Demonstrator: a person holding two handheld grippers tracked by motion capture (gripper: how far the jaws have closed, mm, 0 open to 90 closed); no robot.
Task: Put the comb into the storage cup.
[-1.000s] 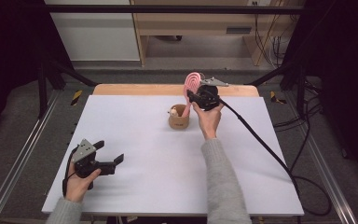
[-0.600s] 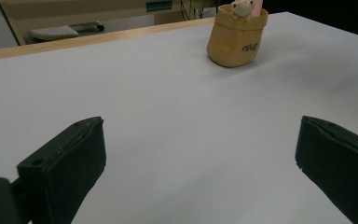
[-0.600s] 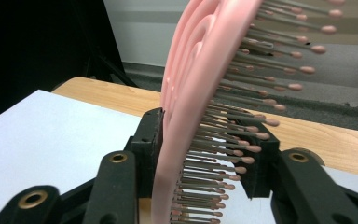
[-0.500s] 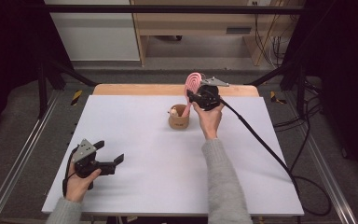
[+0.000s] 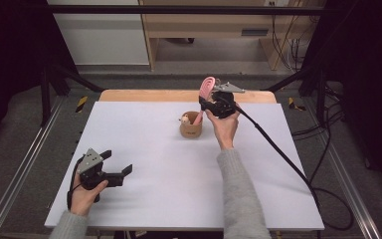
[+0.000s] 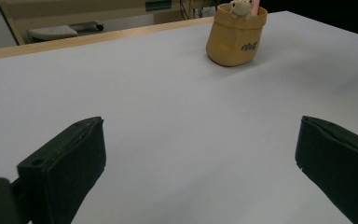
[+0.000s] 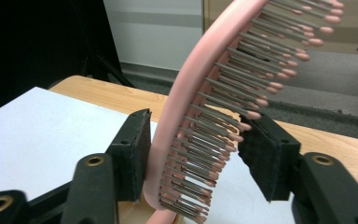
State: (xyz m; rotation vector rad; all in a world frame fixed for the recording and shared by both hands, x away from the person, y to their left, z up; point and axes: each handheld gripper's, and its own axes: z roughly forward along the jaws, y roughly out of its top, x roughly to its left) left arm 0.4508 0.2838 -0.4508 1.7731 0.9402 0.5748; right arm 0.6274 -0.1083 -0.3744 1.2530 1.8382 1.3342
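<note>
I judge the job nearly done: my brush (image 5: 207, 88) already stands handle-down in the tan cup (image 5: 191, 127) mid-counter (image 5: 144, 149), and only pulling clear remains. My right tool (image 5: 210, 102) has just been opening; the brush head sits between its jaws, and it seems no longer pinched, though the left pad looks very close. My left tool (image 5: 117, 168) rests open and empty, well apart.
</note>
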